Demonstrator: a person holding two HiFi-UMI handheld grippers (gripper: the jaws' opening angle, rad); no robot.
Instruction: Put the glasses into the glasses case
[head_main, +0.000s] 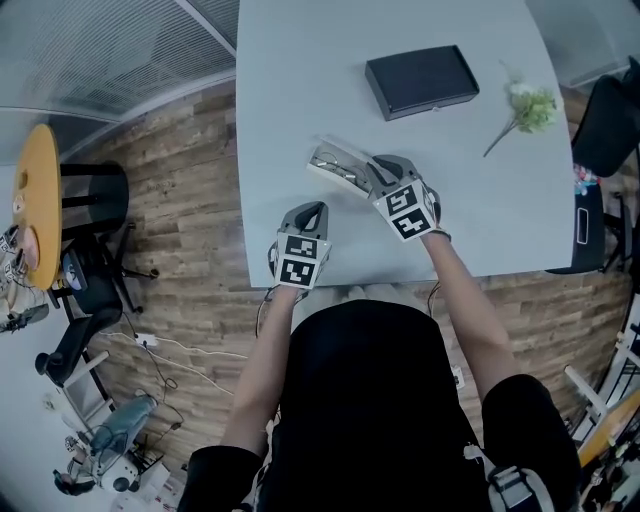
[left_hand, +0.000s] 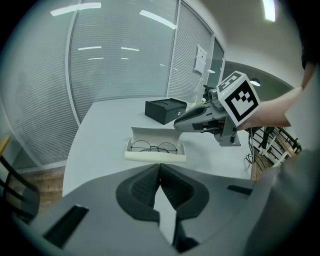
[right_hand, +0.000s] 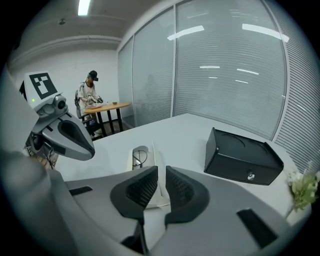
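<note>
Nearest the person, at the front edge of the pale grey rounded worktop (head_main: 290, 90), sits the left hand-held gripper (head_main: 309, 208). Its own view shows its dark ribbed pads (left_hand: 145, 187) pressed together with nothing between them.

At about 1 o'clock from it lies the open white hard-shell glasses case (head_main: 325, 172), resting flat on the worktop (left_hand: 100, 135). The thin round wire-framed glasses (head_main: 337, 164) lie inside the case's tray, lenses side by side, with the lid standing up behind them in the left gripper view (left_hand: 152, 147).

The right hand-held gripper (head_main: 375, 166) reaches in at the case's 3 o'clock end. In its own view the pads (right_hand: 142, 187) stand only a sliver apart, and the white edge of the case's lid (right_hand: 156, 199) runs down into that gap. It seems to be pinched there, though the contact itself is hard to make out. The glasses (right_hand: 136, 159) show just past the left pad.

Farther on, at roughly 1 o'clock from the case and well apart from it, stands a closed black rectangular box (head_main: 420, 81) with a small metal clasp on its front (right_hand: 242, 157). At the box's 4 o'clock lies a small sprig of pale green and white flowers (head_main: 528, 108).
</note>
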